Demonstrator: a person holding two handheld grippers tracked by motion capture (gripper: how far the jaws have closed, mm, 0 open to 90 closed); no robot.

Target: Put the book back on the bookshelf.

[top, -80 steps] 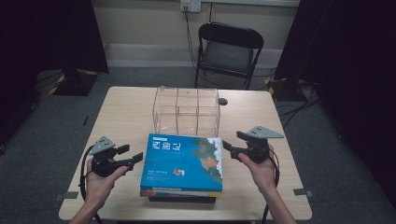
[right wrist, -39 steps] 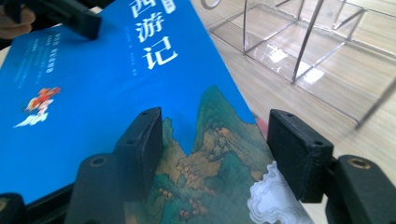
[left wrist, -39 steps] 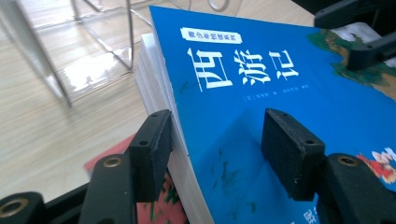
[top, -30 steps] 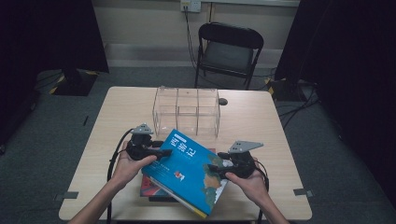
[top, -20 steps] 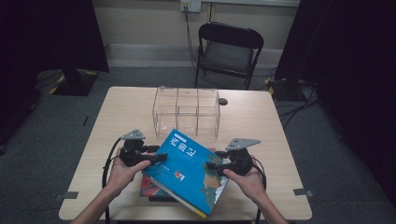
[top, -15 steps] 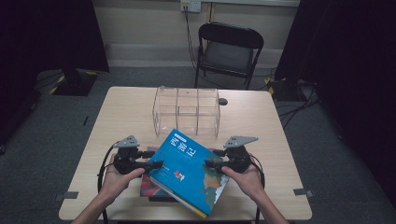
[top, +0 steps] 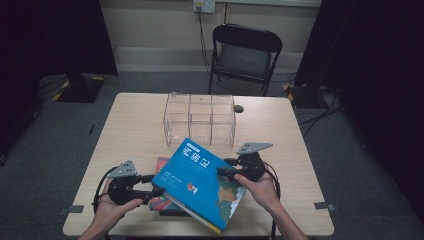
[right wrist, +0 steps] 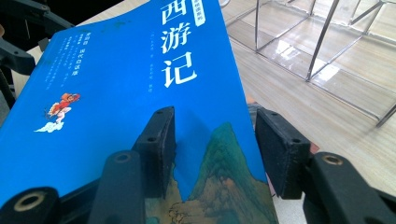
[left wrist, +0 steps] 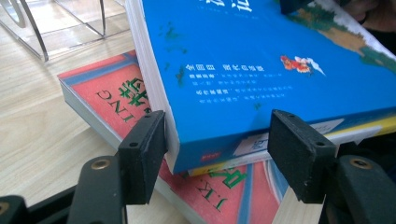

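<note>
A thick blue book [top: 197, 180] lies turned askew on a stack whose red book [left wrist: 107, 98] shows beneath it. My right gripper [top: 222, 172] is on the blue book's right edge. Its jaws have just been closing, and one pad now lies on the cover [right wrist: 116, 93] while the other sits against the edge, so it is shut on the book. My left gripper [top: 154, 185] sits at the book's near left corner. Its jaws have just been opening. They straddle that corner [left wrist: 261, 60]: one jaw just meets the pages, the other stands well off the book.
A clear plastic organizer [top: 200, 120] with several compartments stands behind the books at the table's middle. A small dark object [top: 239, 108] lies at its right. A black folding chair [top: 245, 50] stands beyond the wooden table [top: 135, 130]. Bare tabletop shows at left and right.
My left gripper has let go of the blue book and drawn back toward the front left. The right gripper has stayed at the book's right edge. The book keeps its askew pose.
</note>
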